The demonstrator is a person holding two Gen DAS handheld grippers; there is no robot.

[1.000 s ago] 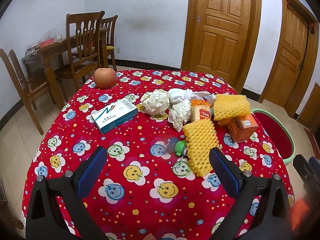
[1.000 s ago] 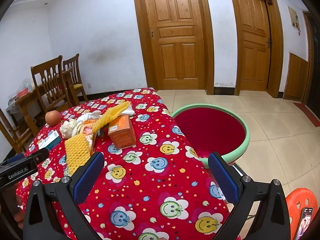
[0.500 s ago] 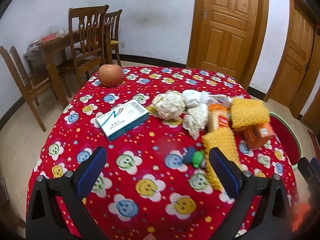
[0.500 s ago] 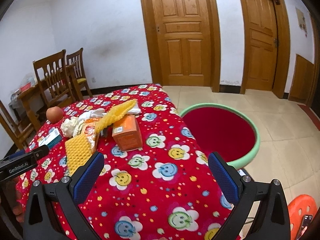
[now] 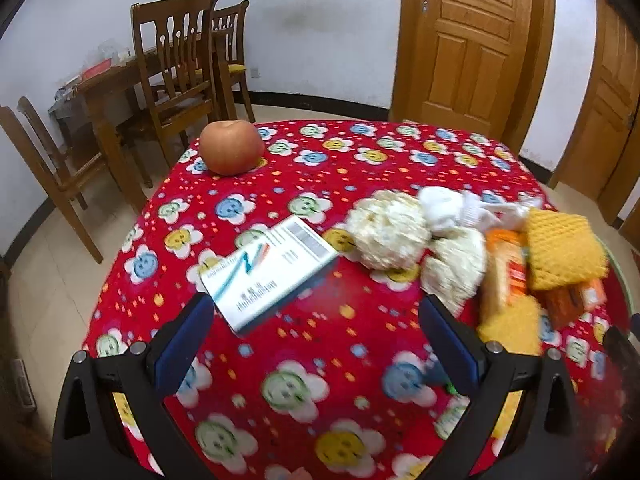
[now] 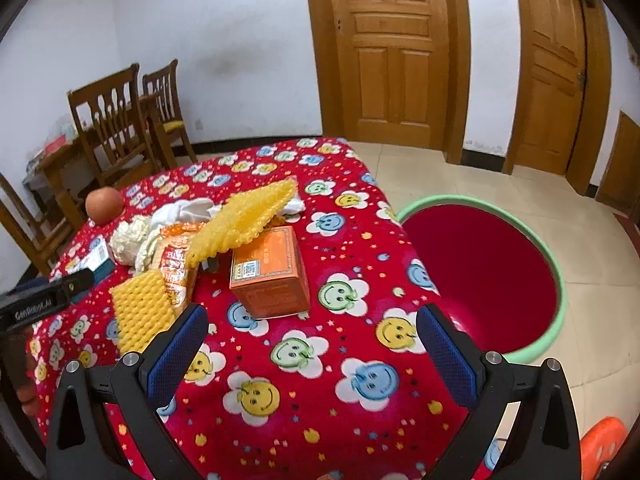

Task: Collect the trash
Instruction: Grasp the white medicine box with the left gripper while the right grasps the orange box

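Left tongs (image 6: 48, 300) marked "GenRobot.AI"; orange box (image 6: 270, 272) label illegible (blurred).

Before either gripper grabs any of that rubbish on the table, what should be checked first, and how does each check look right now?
1. Left gripper open and holding nothing: ok.
2. Right gripper open and holding nothing: ok.
3. Red bin beside the table, mouth unblocked: ok.
4. Orange box nearest the right gripper, with clear cloth in front of it: ok.
5. Left view sharp enough to aim at the white-and-teal box: not ok, blurred.
6. Apple sits apart from the trash pile: ok.
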